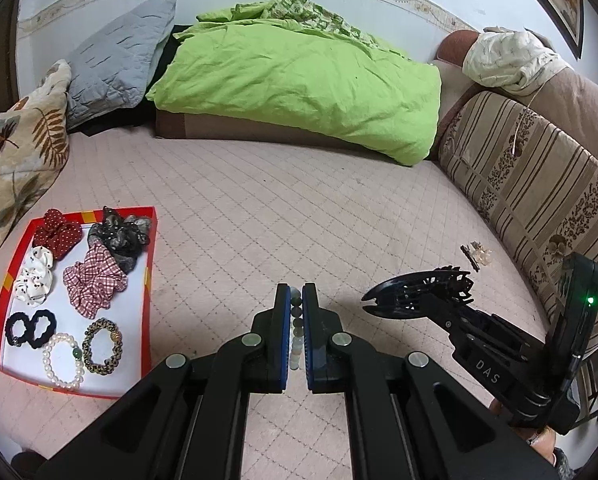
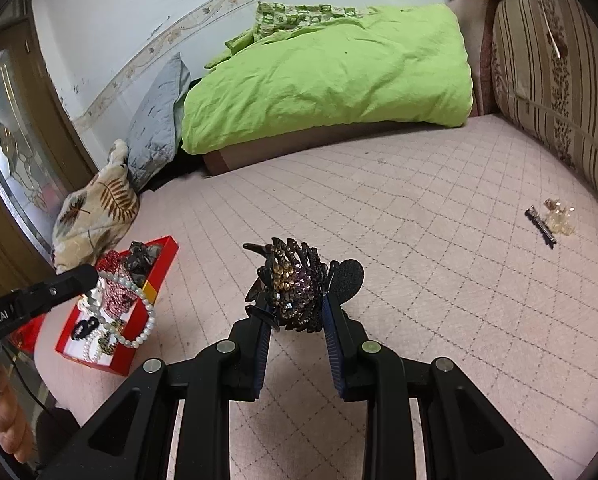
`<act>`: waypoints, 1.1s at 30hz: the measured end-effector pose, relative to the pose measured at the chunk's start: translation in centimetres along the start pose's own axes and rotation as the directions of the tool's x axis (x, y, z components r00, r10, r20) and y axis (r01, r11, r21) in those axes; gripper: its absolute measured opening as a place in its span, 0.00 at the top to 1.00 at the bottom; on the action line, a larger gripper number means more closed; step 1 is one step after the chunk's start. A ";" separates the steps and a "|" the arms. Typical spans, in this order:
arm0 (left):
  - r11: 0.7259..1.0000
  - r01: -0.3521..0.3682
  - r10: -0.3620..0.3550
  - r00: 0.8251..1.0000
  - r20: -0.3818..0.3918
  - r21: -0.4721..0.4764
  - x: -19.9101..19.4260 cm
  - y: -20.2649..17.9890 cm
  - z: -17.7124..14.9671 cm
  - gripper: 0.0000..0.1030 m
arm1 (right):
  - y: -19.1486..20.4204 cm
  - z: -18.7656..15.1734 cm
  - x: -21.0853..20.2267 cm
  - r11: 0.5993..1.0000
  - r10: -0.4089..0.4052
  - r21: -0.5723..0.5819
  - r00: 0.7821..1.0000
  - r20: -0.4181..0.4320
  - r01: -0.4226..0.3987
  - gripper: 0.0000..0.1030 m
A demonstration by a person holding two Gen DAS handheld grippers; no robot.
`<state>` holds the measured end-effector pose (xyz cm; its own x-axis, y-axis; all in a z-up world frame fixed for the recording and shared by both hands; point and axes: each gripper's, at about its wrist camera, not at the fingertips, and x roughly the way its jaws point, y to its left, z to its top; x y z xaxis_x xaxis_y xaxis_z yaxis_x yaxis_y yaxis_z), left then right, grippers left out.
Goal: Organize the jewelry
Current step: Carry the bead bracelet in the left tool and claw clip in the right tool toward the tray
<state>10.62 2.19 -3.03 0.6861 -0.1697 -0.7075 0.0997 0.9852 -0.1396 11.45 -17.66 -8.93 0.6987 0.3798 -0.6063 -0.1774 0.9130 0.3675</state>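
Quilted bed [image 1: 299, 216]: red tray [image 1: 149, 276], hair clip [image 2: 542, 227].

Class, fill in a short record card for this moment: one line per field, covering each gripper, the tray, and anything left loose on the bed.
left gripper: shut on bead bracelet
right gripper: shut on rhinestone hair claw
red tray: on the bed, left side; holds scrunchies, black hair ties, a pearl bracelet, a braided bracelet
loose item: small hair clip, far right on the quilted bed cover

red tray [image 1: 150, 264], lime-green quilt [image 1: 299, 92], pale pink quilted bedspread [image 1: 299, 208] (diamond stitching), striped brown cushion [image 1: 531, 184].
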 end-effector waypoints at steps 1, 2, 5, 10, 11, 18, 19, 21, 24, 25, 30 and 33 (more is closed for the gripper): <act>1.000 -0.003 0.003 1.000 0.004 0.001 -0.2 0.1 -0.1 0.95 | 0.3 0.0 -0.1 1.000 -0.019 -0.013 1.000 -0.002 0.018 0.73; 1.000 -0.006 0.006 1.000 0.008 0.001 -0.3 0.2 -0.1 0.95 | 0.6 -0.1 -0.2 0.999 -0.032 -0.022 0.999 -0.004 0.031 0.73; 1.000 -0.015 0.015 1.000 0.018 0.003 -0.8 0.4 -0.4 0.95 | 1.7 -0.3 -0.5 0.993 -0.096 -0.066 0.995 -0.011 0.095 0.73; 0.999 -0.032 0.032 0.999 0.030 0.006 -1.4 0.9 -1.1 0.95 | 3.7 -0.8 -1.0 0.971 -0.194 -0.146 0.981 -0.022 0.188 0.73; 0.999 -0.036 0.036 0.999 0.032 0.006 -1.5 1.0 -1.2 0.95 | 4.1 -0.9 -1.1 0.966 -0.210 -0.162 0.977 -0.023 0.204 0.73; 0.998 -0.061 0.062 0.997 0.043 -0.008 -2.4 2.4 -2.2 0.95 | 6.3 -1.1 -2.5 0.939 -0.274 -0.222 0.962 -0.020 0.263 0.73; 0.998 -0.063 0.063 0.997 0.045 -0.011 -2.6 2.5 -2.3 0.95 | 6.6 -1.0 -2.6 0.938 -0.277 -0.224 0.961 -0.021 0.266 0.73; 0.998 -0.068 0.068 0.996 0.050 -0.015 -2.9 2.8 -2.4 0.95 | 7.1 -1.0 -2.9 0.936 -0.281 -0.230 0.960 -0.024 0.268 0.73; 0.997 -0.078 0.078 0.995 0.061 -0.013 -3.5 3.1 -2.6 0.95 | 7.9 -1.0 -3.4 0.930 -0.291 -0.244 0.957 -0.023 0.276 0.73; 0.996 -0.084 0.084 0.994 0.067 -0.011 -3.7 3.2 -2.7 0.95 | 8.2 -1.1 -3.5 0.928 -0.292 -0.247 0.956 -0.023 0.278 0.73; 0.993 -0.114 0.114 0.988 0.101 -0.007 -5.2 3.6 -2.8 0.95 | 9.8 -1.3 -3.8 0.920 -0.299 -0.275 0.954 -0.030 0.280 0.73; 0.991 -0.132 0.132 0.984 0.117 -0.006 -6.0 4.0 -2.7 0.95 | 10.7 -1.6 -3.9 0.915 -0.298 -0.293 0.954 -0.032 0.276 0.73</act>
<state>4.94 7.05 -1.25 0.7727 -0.0338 -0.6339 0.0036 0.9988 -0.0489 5.77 -9.11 -3.76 0.6974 0.0953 -0.7103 -0.1726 0.9843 -0.0374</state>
